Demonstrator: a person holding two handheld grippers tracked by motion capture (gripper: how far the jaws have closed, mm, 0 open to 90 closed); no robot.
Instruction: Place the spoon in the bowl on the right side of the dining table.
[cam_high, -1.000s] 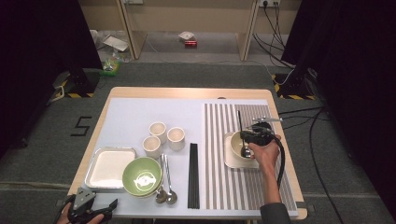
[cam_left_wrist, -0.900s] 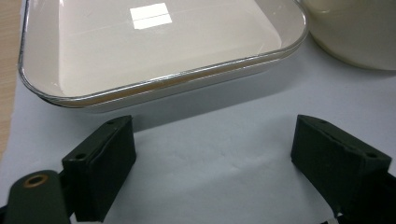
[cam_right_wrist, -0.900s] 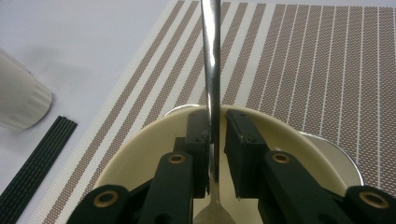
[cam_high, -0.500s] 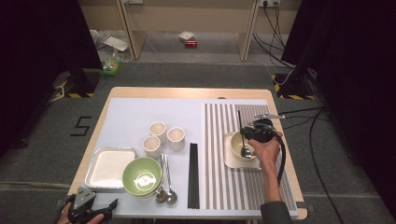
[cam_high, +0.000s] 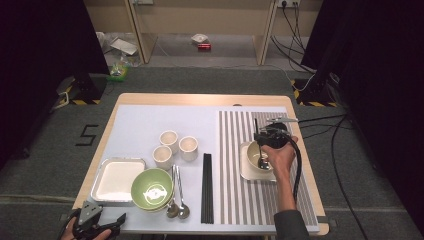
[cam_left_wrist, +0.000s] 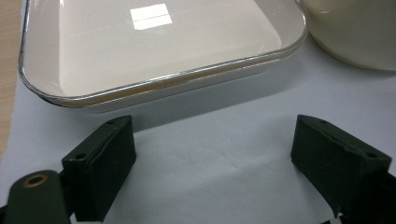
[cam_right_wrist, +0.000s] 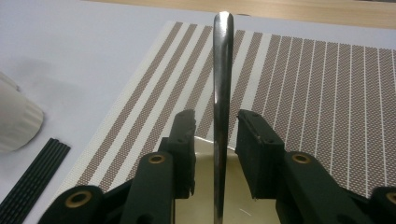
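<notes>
Spoon let go over the bowl

Spoon (cam_right_wrist: 220, 93) trouble comes first for me at this moment: the handle stands almost upright between the jaws of my right tongs (cam_right_wrist: 215, 135), and they have just been opening, so the pads now sit a little off the metal on both sides. I judge that a handle this steep, resting only with its scoop in the bowl (cam_high: 252, 156), may tip sideways and clatter over the rim onto the striped mat (cam_high: 235, 200). If I pull my right tongs back crookedly, a pad could also catch the handle and drag the bowl off its square plate (cam_high: 246, 172).

It is a slim steel spoon, polished, with a rounded handle tip catching the light, and it stands in the cream bowl on the right side of the table.

My left tongs (cam_left_wrist: 212, 158) wait wide and empty over the pale cloth at the near left corner, just short of the tray (cam_left_wrist: 154, 93). Beside that tray sit a green bowl (cam_high: 151, 188), two more spoons (cam_high: 177, 192), black chopsticks (cam_high: 206, 187) and three cups (cam_high: 175, 146), all well apart from my right hand.
</notes>
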